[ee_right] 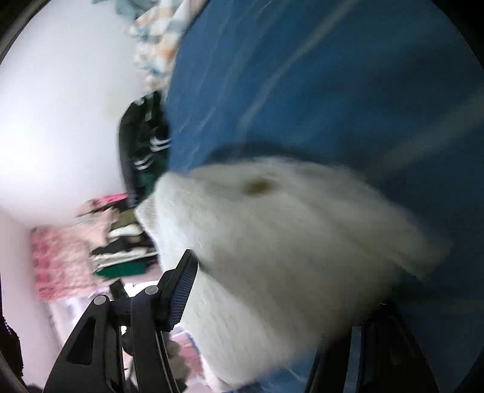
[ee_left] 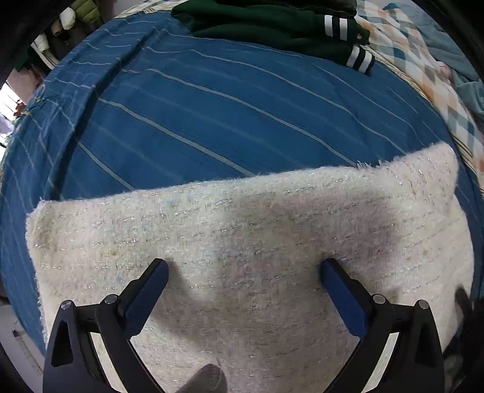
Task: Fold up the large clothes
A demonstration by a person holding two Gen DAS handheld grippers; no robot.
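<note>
A cream, fuzzy knit garment (ee_left: pixel 242 229) with glittery thread lies flat on a blue striped bedsheet (ee_left: pixel 211 105), its far edge straight. My left gripper (ee_left: pixel 243 272) is open just above it, jaws wide apart, holding nothing. In the blurred right wrist view, the same cream garment (ee_right: pixel 287 241) bulges up between the jaws of my right gripper (ee_right: pixel 272 287). One finger (ee_right: pixel 181 290) shows at the garment's left side; the other is hidden behind the cloth. A small brown spot (ee_right: pixel 257 186) shows on the knit.
A folded dark green garment with white stripes (ee_left: pixel 272 27) lies at the far side of the bed. A checked quilt (ee_left: pixel 423 66) sits at the right. A stack of folded clothes (ee_right: pixel 124 241) and pink fabric (ee_right: pixel 60 263) are beyond the bed edge.
</note>
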